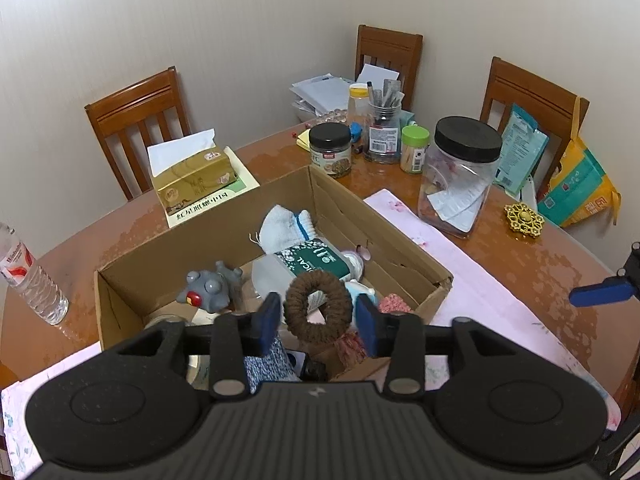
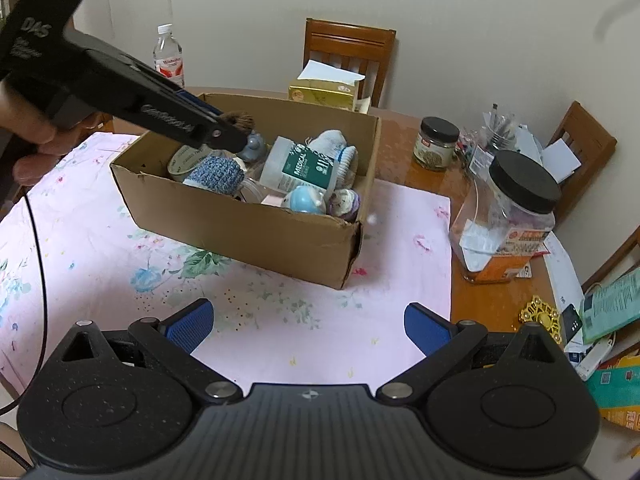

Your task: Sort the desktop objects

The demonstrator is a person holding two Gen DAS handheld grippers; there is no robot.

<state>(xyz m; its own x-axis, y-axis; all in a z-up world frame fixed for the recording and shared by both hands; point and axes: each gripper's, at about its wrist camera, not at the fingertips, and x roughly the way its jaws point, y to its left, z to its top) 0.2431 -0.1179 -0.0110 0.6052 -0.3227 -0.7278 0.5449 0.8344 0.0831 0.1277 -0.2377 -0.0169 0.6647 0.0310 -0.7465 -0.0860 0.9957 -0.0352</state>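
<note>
Wooden chairs ring a brown table (image 1: 532,264) partly covered by a flowered pink cloth (image 2: 280,312), and a cardboard box (image 2: 248,232) sits on that cloth as the collecting bin. Inside the box lie a white sock (image 1: 280,226), a bottle with a green label (image 1: 310,260), a grey toy (image 1: 210,288), a blue knitted piece (image 2: 216,174) and other small things.

Above the box's near end, the left gripper (image 1: 318,322) has a brown hair scrunchie (image 1: 318,306) between its blue pads. The pads stand clear of the scrunchie on both sides, so the hold looks let go; whether the ring hangs on one finger or is falling I cannot tell. From the right wrist view only a brown tuft shows at the left gripper's tip, above the box's far wall.

The right gripper (image 2: 306,326) is spread wide and empty over the cloth, on the near side of the box.

The step in hand looks like dropping the scrunchie into the box. Next, the left gripper should draw back clear of the box, and a gripper should go for something right of the box, perhaps the gold ornament (image 1: 524,219).
</note>
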